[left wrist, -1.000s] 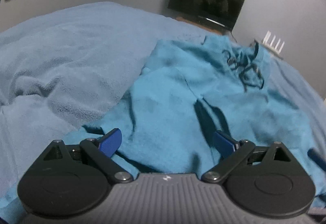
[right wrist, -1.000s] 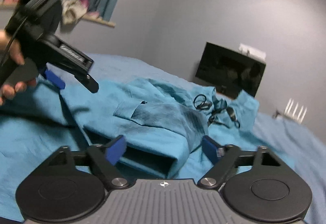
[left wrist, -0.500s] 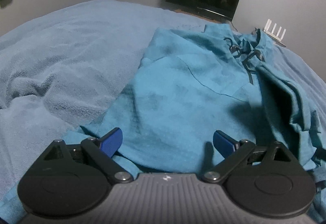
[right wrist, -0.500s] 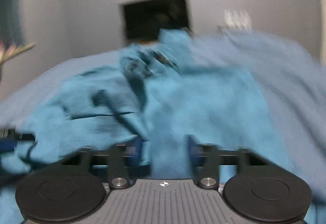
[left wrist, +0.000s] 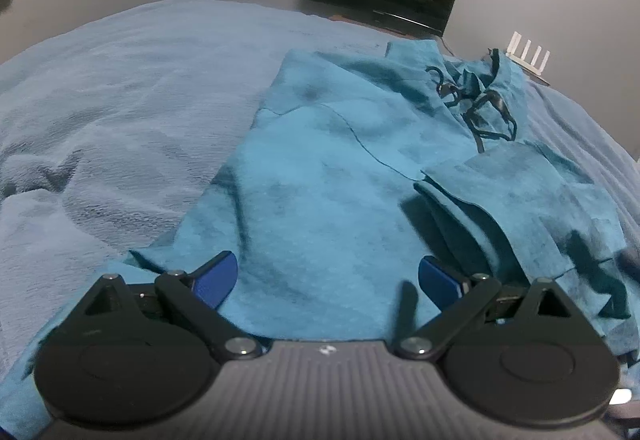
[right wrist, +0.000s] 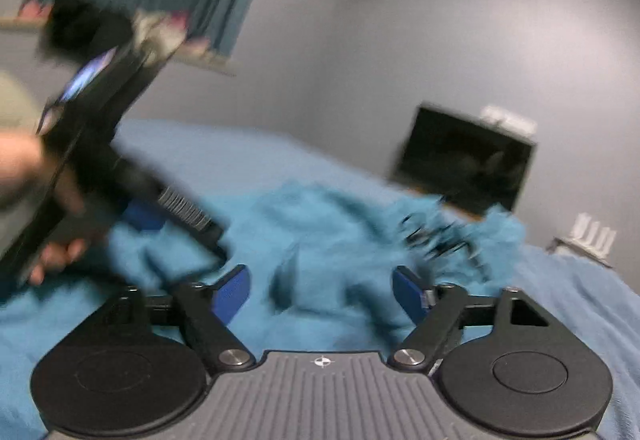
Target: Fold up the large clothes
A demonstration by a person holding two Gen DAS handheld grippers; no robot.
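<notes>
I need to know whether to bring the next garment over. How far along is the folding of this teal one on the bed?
Early. Done: the teal garment lies spread on the bed, with its right side already laid over itself. In hand: nothing; the left hand-held gripper and the right hand-held gripper are both open above the cloth, the right's jaws having just widened. Left: the remaining folds.

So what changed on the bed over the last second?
The right claw, shut on a flap of the teal garment half a second ago, has just opened and backed off; the flap now lies folded over the garment's right side. The left claw is unchanged: open, low over the hem.
</notes>
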